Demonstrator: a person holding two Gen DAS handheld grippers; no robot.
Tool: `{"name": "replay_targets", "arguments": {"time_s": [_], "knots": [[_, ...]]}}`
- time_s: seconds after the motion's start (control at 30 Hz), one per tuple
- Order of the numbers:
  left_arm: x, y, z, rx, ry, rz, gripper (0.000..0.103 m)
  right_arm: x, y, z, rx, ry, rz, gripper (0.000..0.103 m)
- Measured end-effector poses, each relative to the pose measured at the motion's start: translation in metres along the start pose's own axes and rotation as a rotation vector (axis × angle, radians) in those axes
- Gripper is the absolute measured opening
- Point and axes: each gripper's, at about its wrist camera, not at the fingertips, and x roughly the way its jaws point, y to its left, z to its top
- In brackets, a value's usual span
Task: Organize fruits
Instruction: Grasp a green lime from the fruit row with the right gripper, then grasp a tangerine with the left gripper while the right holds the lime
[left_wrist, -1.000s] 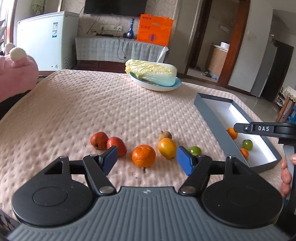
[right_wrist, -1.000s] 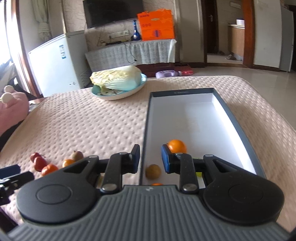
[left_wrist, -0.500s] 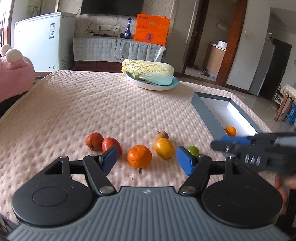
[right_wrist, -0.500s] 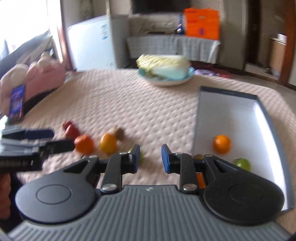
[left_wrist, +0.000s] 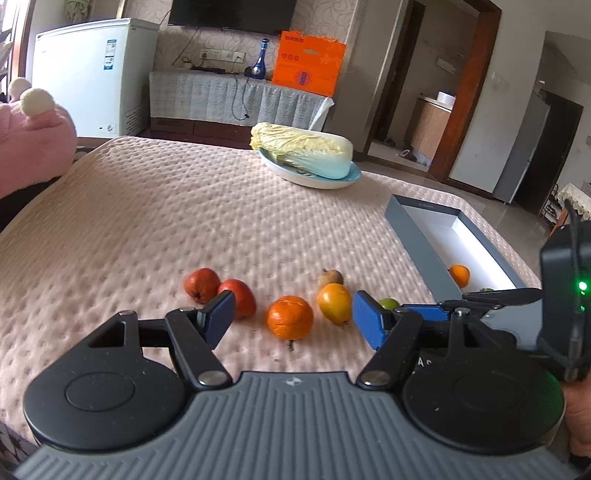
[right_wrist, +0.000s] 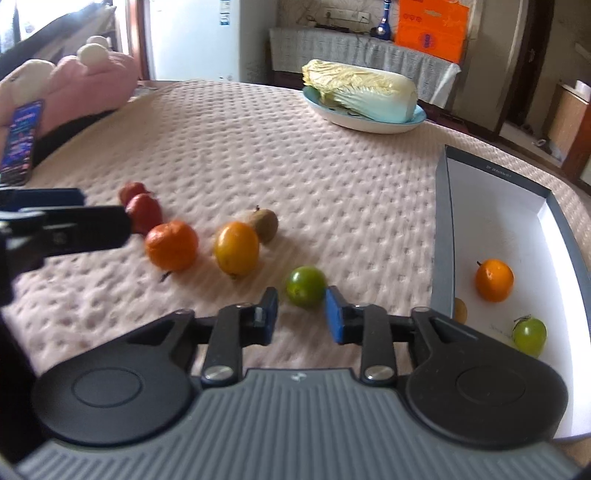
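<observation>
Green fruit (right_wrist: 306, 287) sits on the table (right_wrist: 332, 177) dead ahead of the right gripper (right_wrist: 301, 319), just past its tips and lined up with the gap; it's round, so no long axis to worry about. The jaws are opening, nothing between them yet, pads not touching it. That's the nearer hand by far: from the left view the same green fruit (left_wrist: 389, 303) peeks out behind the left gripper's right finger, off its line. Right gripper tilts down toward the cloth, so a short push forward and down should straddle the fruit, I'd say.

Box (right_wrist: 443, 229) lies to the right gripper's right, already holding an orange (right_wrist: 494, 280), a green one (right_wrist: 529, 334) and a bit of a yellowish one at its wall. To the left: yellow fruit (right_wrist: 236, 249), brown one (right_wrist: 264, 224) behind it, tangerine (right_wrist: 171, 245), two red fruits (right_wrist: 142, 206).

Left gripper (left_wrist: 291, 319) hangs spread wide and empty, angled down, tangerine (left_wrist: 290, 317) straight ahead of its gap
</observation>
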Motion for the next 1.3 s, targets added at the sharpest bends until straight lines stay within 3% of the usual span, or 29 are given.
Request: {"name": "replay_targets", "arguments": {"time_s": [0.33,0.87,1.03,1.3], "knots": [[0.005,0.018,-0.003,-0.004,0.024,0.043,0.075,0.013,0.0,0.008,0.015,0.022,0.007,0.029],[0.018,-0.005,-0.011,0.074,0.043,0.044,0.075,-0.026,-0.01,-0.013,-0.045,0.036,0.11,0.029],[0.024,-0.014,-0.013,0.102,0.046,0.022,0.075,-0.035,-0.018,-0.013,-0.013,0.024,0.139,0.029],[0.041,-0.019,-0.016,0.144,0.074,0.03,0.073,-0.027,0.0,-0.019,-0.106,0.097,0.134,0.029]]}}
